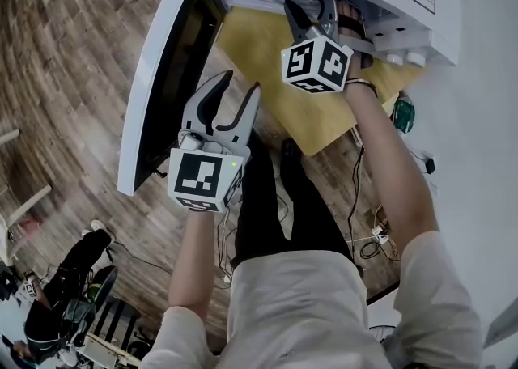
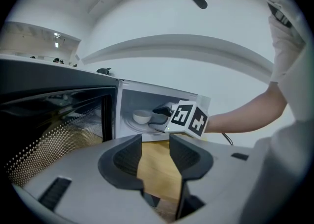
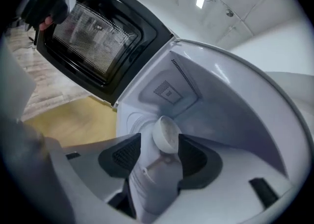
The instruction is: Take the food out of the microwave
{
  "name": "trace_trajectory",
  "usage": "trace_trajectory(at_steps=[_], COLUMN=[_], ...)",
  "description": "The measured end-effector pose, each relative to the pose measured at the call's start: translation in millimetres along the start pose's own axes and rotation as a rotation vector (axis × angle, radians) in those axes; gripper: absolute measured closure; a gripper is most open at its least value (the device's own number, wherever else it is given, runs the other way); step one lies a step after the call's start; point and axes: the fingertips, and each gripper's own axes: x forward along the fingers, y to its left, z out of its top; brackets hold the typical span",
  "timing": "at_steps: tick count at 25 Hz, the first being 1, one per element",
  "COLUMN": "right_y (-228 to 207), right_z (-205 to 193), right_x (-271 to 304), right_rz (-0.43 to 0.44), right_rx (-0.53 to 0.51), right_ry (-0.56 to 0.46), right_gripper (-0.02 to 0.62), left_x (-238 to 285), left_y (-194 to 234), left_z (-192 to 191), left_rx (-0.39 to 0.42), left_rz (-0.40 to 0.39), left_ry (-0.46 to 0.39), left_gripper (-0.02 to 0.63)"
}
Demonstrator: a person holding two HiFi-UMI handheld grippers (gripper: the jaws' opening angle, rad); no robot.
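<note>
A white microwave (image 1: 409,11) stands on a yellow tabletop (image 1: 267,60) with its door (image 1: 158,84) swung wide open to the left. Inside, a small white bowl (image 2: 142,116) rests on the turntable. My right gripper (image 1: 317,5) reaches into the cavity. In the right gripper view the bowl (image 3: 166,134) lies just at the tips of my right gripper (image 3: 159,152), whose jaws are open with a gap on the left side. My left gripper (image 1: 235,94) hangs outside, beside the door, open and empty (image 2: 156,154).
The open door's dark mesh window (image 2: 54,129) is close on the left of my left gripper. Wooden floor (image 1: 73,76) lies below, with cables (image 1: 368,242) at the right. A small green object (image 1: 403,114) sits by the table's edge. Another person (image 1: 61,303) is at the lower left.
</note>
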Motion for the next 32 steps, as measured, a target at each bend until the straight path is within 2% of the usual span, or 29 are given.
trace_trajectory(at_steps=[10, 25, 32], right_y=[-2.2, -0.6, 1.7], right_z=[-10.1, -14.4, -10.0], right_x=[24.0, 48.4, 55.4], right_rz=[-0.059, -0.098, -0.137], right_rx=[-0.152, -0.284, -0.339], right_ry=[0.056, 0.092, 0.091], right_gripper=[0.376, 0.374, 0.399], left_x=[3.9, 3.6, 1.8], left_y=[-1.6, -3.8, -3.5], left_z=[-2.3, -0.6, -6.5], left_rx=[-0.004, 0.006, -0.002], left_rz=[0.0, -0.003, -0.009], left_ry=[0.0, 0.004, 0.017], left_gripper=[0.446, 0.446, 0.446])
